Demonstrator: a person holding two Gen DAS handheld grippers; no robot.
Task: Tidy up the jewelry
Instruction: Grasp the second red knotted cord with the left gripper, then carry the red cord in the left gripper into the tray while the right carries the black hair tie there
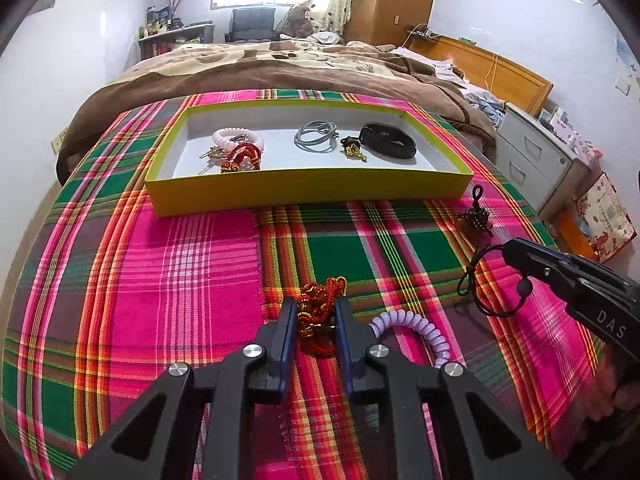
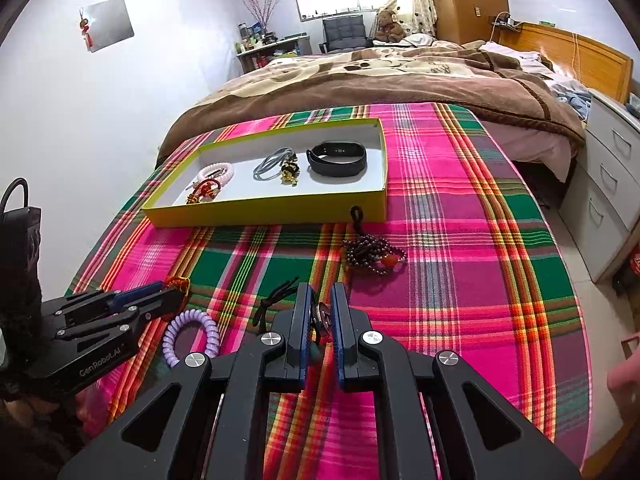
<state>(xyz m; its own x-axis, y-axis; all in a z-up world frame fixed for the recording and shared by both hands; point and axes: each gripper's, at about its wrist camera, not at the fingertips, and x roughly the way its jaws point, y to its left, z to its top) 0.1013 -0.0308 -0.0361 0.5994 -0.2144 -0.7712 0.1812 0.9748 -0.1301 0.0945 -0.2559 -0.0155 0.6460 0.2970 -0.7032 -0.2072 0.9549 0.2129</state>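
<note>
Two tools [image 1: 316,316] [image 2: 320,316] — one tray [image 1: 308,188], five pieces

I see a plaid cloth [image 1: 160,280] carrying a yellow tray [image 1: 304,190], a dark bead string [image 2: 374,254] near it, a purple coil [image 2: 192,330], a red knot [image 1: 320,300] and a black cord [image 1: 476,272].

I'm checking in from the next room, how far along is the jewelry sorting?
Roughly halfway. Done: the yellow tray holds a pink bead bracelet, a red knot charm, a grey cord, a gold charm and a black band. In hand: the left gripper grips a red tassel; the right gripper pinches a pendant. Left: the purple coil bracelet and dark bead strand.
</note>
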